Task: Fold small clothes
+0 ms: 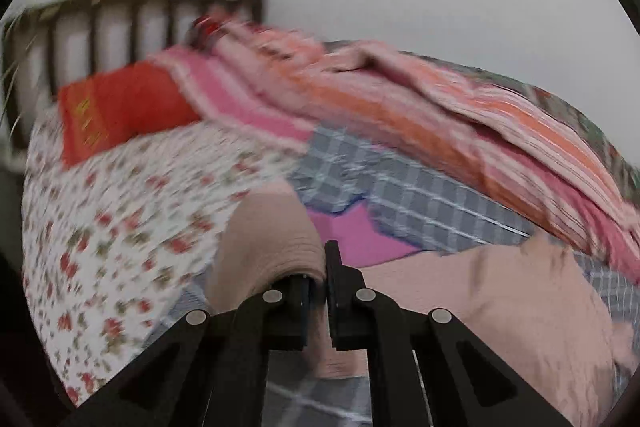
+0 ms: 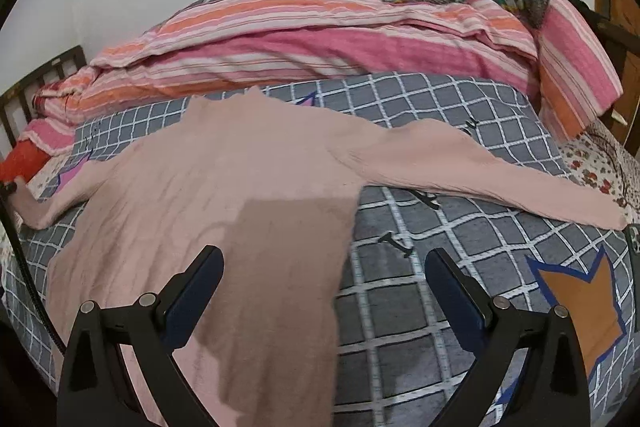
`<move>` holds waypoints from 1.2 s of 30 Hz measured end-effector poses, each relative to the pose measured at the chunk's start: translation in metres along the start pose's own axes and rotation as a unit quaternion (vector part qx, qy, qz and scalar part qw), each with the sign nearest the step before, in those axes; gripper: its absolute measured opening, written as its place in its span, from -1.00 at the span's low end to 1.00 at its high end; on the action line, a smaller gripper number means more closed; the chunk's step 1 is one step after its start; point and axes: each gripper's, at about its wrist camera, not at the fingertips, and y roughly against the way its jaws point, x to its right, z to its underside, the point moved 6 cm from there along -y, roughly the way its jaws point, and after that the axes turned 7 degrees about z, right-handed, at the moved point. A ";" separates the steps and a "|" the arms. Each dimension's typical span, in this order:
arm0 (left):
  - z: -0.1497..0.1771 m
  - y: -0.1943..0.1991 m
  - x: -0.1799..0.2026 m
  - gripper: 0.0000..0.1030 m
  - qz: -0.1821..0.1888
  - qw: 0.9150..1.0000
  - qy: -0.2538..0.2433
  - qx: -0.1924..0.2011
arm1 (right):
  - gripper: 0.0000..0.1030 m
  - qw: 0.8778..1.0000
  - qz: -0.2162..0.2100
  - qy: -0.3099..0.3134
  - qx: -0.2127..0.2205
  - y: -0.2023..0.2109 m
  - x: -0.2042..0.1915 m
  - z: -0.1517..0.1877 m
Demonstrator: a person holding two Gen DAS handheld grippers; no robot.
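Note:
A pale pink long-sleeved top lies spread flat on a grey checked cloth on the bed, its right sleeve stretched out to the right. My right gripper is open and empty, hovering over the top's lower hem. My left gripper is shut on the end of the left sleeve, which bunches up over its fingers; the rest of the top trails to the right. In the right wrist view the left gripper shows only as a dark tip at the far left edge.
A striped pink and orange quilt is heaped along the far side of the bed. A red pillow lies near the dark headboard. A floral sheet covers the mattress. A wooden door stands at the right.

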 end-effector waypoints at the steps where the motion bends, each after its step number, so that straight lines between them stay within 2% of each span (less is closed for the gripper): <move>1: -0.001 0.000 0.012 -0.87 0.004 1.000 -0.009 0.000 | 0.93 1.000 0.002 -0.002 0.002 0.000 0.005 0.000; 6: 0.001 0.003 0.088 -0.87 0.026 0.997 -0.071 0.004 | 0.93 1.000 0.003 -0.015 0.006 0.000 0.025 -0.001; 11: 0.013 0.003 0.157 -0.87 0.054 0.992 -0.111 -0.003 | 0.93 1.000 0.002 -0.024 0.014 0.004 0.043 0.001; 15: 0.029 0.003 0.216 -0.87 0.082 0.986 -0.148 -0.008 | 0.93 0.999 0.005 -0.036 0.013 0.002 0.058 0.002; 21: 0.057 -0.003 0.282 -0.87 0.114 0.976 -0.183 -0.022 | 0.93 0.999 0.013 -0.050 0.008 -0.003 0.076 0.004; 27: 0.079 -0.002 0.321 -0.87 0.139 0.969 -0.201 -0.034 | 0.93 0.998 0.015 -0.057 0.007 -0.004 0.086 0.003; 36: 0.096 -0.006 0.344 -0.87 0.155 0.965 -0.204 -0.049 | 0.93 0.998 0.015 -0.062 0.005 -0.004 0.093 0.005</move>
